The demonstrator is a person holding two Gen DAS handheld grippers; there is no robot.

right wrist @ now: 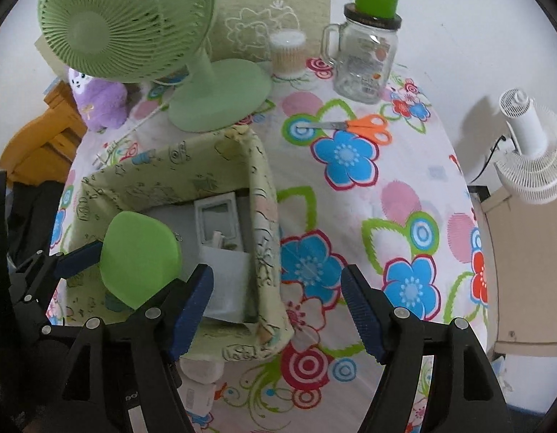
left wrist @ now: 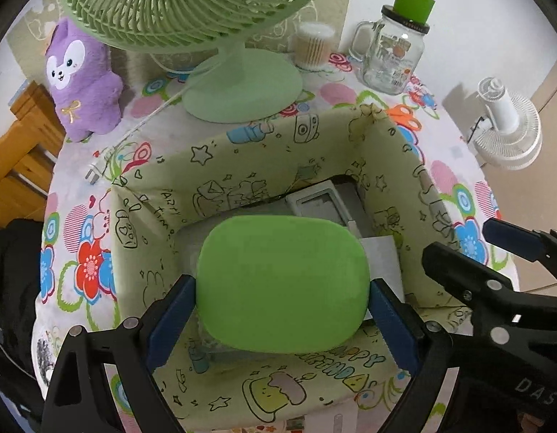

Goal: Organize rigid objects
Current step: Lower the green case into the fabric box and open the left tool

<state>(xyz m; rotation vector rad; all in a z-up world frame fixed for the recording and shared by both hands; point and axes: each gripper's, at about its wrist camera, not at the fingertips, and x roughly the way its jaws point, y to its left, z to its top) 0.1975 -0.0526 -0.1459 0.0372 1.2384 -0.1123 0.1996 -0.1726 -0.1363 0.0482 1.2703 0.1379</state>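
My left gripper (left wrist: 282, 315) is shut on a flat green rounded lid (left wrist: 282, 283) and holds it over the open green fabric storage box (left wrist: 220, 166). The lid also shows in the right wrist view (right wrist: 139, 258), above the box (right wrist: 264, 216). Inside the box lie a white frame-like case (left wrist: 316, 204) and a white sheet; the lid hides most of the box floor. My right gripper (right wrist: 276, 306) is open and empty, straddling the box's right wall. It shows at the right in the left wrist view (left wrist: 458, 249).
A green desk fan (right wrist: 213, 97), purple plush toy (left wrist: 80, 79), cotton swab tub (right wrist: 287, 54), glass mug jar with a green cup on top (right wrist: 365, 61) and orange scissors (right wrist: 365, 128) stand on the floral tablecloth. A white fan (right wrist: 530, 155) stands beyond the table's right edge.
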